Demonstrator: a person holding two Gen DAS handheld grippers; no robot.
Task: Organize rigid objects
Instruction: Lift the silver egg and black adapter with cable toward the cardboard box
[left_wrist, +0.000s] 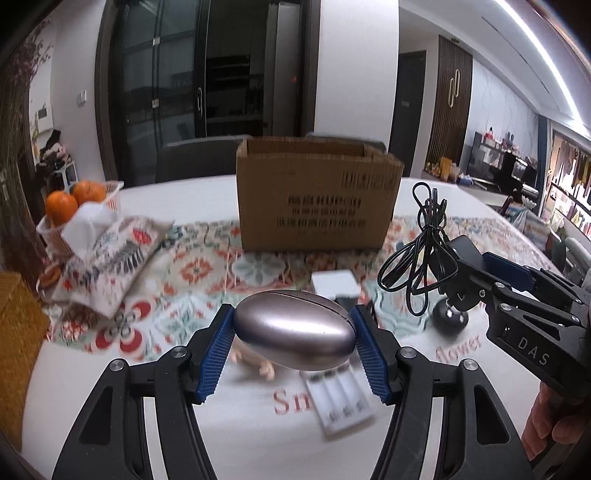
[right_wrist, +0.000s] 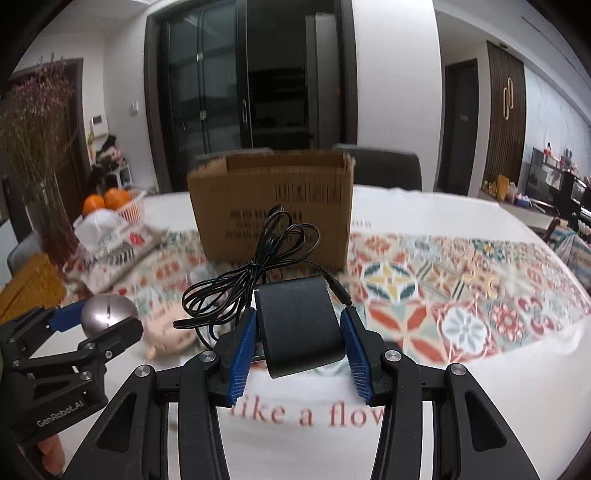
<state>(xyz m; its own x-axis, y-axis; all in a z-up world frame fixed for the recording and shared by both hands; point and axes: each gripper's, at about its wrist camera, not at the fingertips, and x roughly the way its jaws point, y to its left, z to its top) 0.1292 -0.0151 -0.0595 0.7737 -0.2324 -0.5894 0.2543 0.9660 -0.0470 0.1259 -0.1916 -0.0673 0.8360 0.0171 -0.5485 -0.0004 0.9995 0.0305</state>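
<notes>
My left gripper is shut on a shiny metallic egg-shaped case, held across its width above the table. In the right wrist view the same case shows at the far left, in the left gripper. My right gripper is shut on a black power adapter, whose bundled black cable sticks up in front. From the left wrist view the right gripper hangs at the right with the cable dangling. An open cardboard box stands behind on the table.
On the table under the grippers lie a white battery charger, a small doll figure, a white box and a black round object. At the left are a tissue pouch and a basket of oranges. A patterned runner crosses the table.
</notes>
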